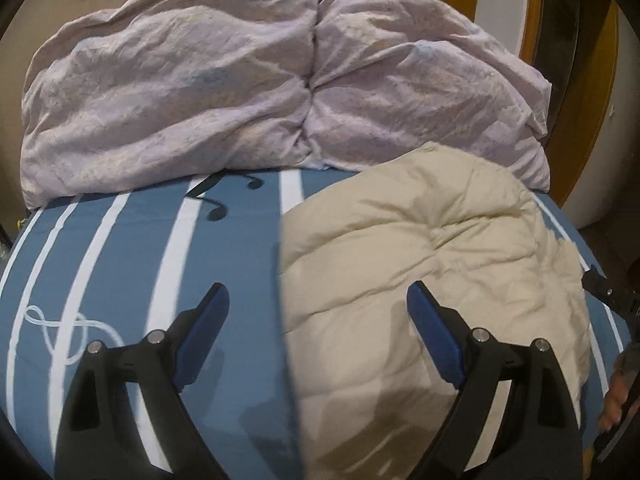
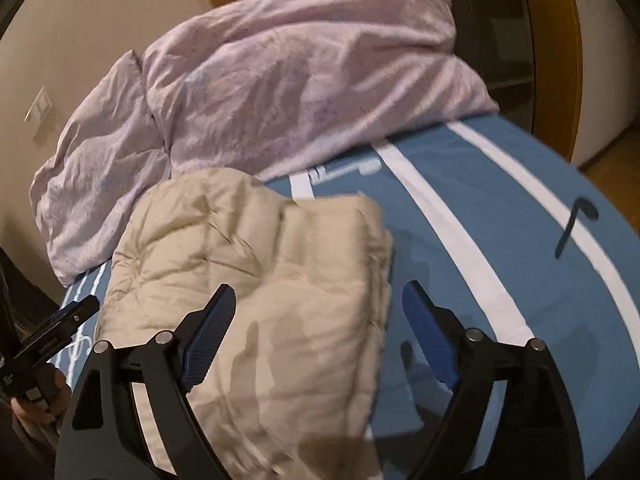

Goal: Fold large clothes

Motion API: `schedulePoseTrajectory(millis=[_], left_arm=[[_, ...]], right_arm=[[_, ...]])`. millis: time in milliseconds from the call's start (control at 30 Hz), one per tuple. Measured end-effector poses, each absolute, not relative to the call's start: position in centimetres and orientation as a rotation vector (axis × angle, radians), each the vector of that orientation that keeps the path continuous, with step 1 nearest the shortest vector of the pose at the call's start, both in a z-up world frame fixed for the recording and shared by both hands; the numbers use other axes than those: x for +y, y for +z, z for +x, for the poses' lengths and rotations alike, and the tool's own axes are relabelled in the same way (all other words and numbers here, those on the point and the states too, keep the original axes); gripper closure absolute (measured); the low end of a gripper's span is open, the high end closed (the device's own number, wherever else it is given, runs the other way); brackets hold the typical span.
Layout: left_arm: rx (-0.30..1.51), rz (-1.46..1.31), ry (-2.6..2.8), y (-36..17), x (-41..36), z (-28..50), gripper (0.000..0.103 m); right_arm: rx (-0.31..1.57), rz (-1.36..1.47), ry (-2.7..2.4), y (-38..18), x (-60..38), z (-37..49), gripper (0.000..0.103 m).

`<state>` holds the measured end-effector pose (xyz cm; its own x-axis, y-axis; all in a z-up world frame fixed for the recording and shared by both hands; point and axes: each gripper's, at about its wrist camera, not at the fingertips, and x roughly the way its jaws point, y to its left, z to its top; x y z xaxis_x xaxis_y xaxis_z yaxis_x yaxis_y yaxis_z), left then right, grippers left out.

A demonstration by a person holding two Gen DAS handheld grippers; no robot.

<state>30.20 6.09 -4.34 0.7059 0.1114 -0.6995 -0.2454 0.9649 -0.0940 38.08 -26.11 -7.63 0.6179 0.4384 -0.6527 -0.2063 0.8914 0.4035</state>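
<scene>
Both grippers gape empty: left gripper (image 1: 318,300) over the sheet (image 1: 120,248), jacket (image 1: 420,260) at 3 o'clock; right gripper (image 2: 318,300) above the jacket (image 2: 260,280).

The bed took up most of both views, covered in a blue sheet (image 1: 120,248) with white stripes running lengthwise and a few dark music-note prints on it. A rumpled lilac duvet (image 1: 180,92) was heaped along the far end against a plain beige wall (image 2: 100,40). A white switch plate (image 2: 39,110) sat on that wall, off to the left in the right wrist view. Beyond the bed there was a wooden door frame (image 2: 570,40) in a warm orange-brown, with something dark inside it that I couldn't make out, plus a white panel (image 2: 600,80) next to it. The lighting was dim and yellowish, and a strip of brownish floor (image 2: 616,168) showed at the edge.
</scene>
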Motion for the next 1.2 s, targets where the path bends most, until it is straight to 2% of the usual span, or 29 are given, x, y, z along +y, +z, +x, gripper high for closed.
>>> schedulePoseTrajectory(millis=[167,267,400,867,933,1067,1100,1167,1200], left_arm=[[0.823,-0.222,0.168,-5.6,7.2,30.1,0.013],[0.839,-0.227,0.151,-6.2,7.1,30.5,0.014],[0.854,-0.275,0.117,-7.1,7.4,30.8,0.013],[0.887,-0.528,-0.006,-9.3,9.4,31.2,0.013],[0.892,-0.563,-0.023,-9.6,9.5,31.4,0.013],[0.891,-0.661,-0.082,-10.1,10.0,31.2,0.015],[0.887,-0.681,-0.098,-10.2,10.1,31.1,0.018],[0.876,-0.715,-0.129,-10.3,10.2,30.9,0.030],[0.869,-0.718,-0.136,-10.2,10.1,30.8,0.033]], right_arm=[[0.926,0.409,0.440,-9.9,-26.7,39.4,0.015],[0.965,0.450,0.482,-10.9,-26.4,40.0,0.011],[1.016,0.513,0.548,-12.2,-25.9,40.6,0.010],[1.034,0.534,0.701,-12.8,-24.1,41.1,0.006],[1.046,0.557,0.742,-13.0,-23.7,41.2,0.009],[1.035,0.609,0.785,-13.1,-23.7,41.1,0.037],[1.032,0.628,0.797,-13.1,-23.8,41.1,0.044],[1.024,0.644,0.815,-13.0,-23.8,41.2,0.051],[1.020,0.645,0.820,-12.9,-23.8,41.2,0.054]])
